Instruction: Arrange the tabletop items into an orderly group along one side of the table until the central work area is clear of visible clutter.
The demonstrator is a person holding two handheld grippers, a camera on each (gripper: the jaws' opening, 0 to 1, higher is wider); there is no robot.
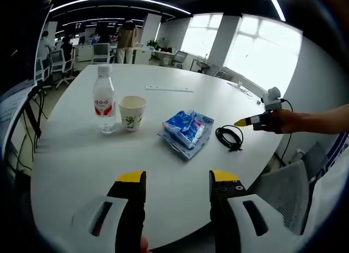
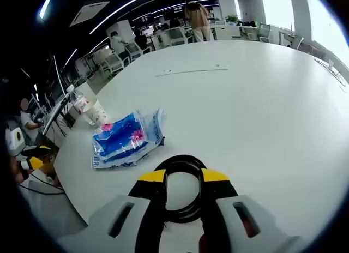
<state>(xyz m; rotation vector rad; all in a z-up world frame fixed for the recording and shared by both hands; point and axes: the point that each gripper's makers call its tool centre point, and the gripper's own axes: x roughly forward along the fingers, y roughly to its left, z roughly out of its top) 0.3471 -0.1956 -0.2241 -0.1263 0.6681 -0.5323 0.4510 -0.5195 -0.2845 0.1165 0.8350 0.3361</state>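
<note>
Cable, a black coiled loop of thin cord (image 2: pixel 181 188), lies on the white round table (image 2: pixel 262 100) near its edge, directly under the right gripper (image 2: pixel 182 179), whose jaws stand apart over the coil, not yet closed. It looks light and floppy (likely to uncoil), so pinching across bunched strands seems wisest. Beside it lies a soft blue plastic packet (image 2: pixel 126 139). The left gripper (image 1: pixel 177 182) hovers with jaws apart, empty.

A round white desk (image 1: pixel 82 166) is carrying a water bottle (image 1: pixel 104 102) standing just left of a paper cup (image 1: pixel 132 113), a blue packet (image 1: pixel 187 130) lying right of them, a coiled black cable (image 1: pixel 230 137) farther right, and a flat white strip (image 1: pixel 169 89) lying far back.
</note>
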